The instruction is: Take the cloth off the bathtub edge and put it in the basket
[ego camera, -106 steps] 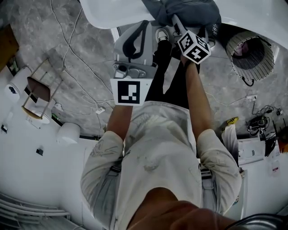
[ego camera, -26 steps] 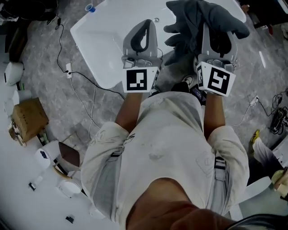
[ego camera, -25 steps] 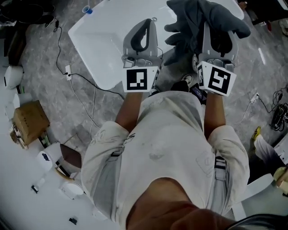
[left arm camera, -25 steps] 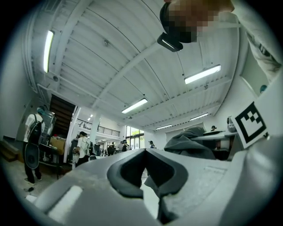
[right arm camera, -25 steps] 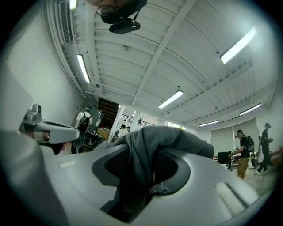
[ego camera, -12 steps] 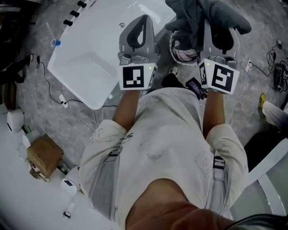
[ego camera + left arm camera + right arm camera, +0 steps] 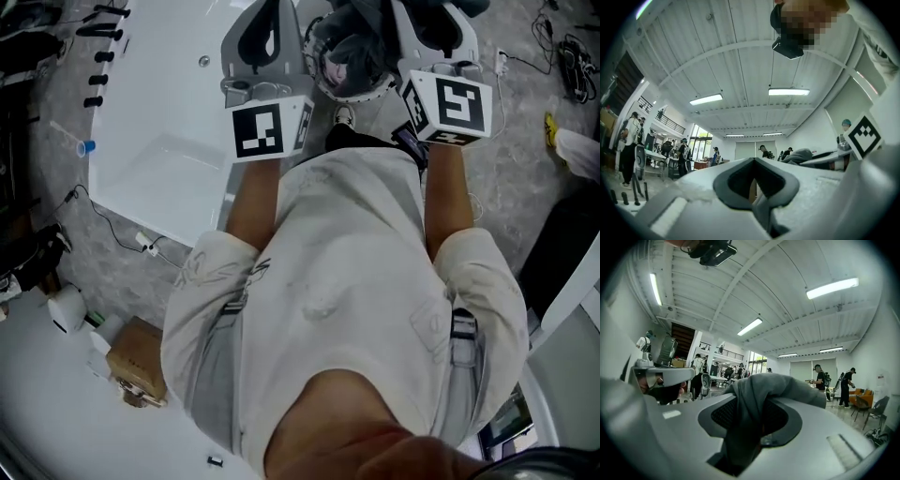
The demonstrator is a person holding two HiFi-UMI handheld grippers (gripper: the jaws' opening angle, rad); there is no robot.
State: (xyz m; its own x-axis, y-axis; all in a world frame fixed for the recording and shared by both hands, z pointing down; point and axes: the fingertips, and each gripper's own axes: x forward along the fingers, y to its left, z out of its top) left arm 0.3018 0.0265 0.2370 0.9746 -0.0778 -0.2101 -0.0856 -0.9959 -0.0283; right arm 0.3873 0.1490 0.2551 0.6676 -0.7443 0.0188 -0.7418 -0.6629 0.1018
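Observation:
In the head view a grey cloth (image 7: 364,26) hangs bunched at the top, directly above a round white-rimmed basket (image 7: 358,97) that has something pink inside. My right gripper (image 7: 433,14) is shut on the cloth. In the right gripper view the cloth (image 7: 787,386) drapes over and down between the jaws of the right gripper (image 7: 754,404). To the left of the basket my left gripper (image 7: 272,9) is held beside the cloth without touching it. The left gripper (image 7: 753,162) has its tips together and nothing between them.
The white bathtub (image 7: 159,150) lies to the left on the grey stone floor. A cable with a plug (image 7: 150,246) trails beside it, and a cardboard box (image 7: 136,361) stands lower left. More cables (image 7: 567,52) lie at top right. Several people stand far off in the hall.
Both grippers have swung away from the bathtub with the cloth still gripped. The tub has slid to the left of view and the basket now lies under the cloth.

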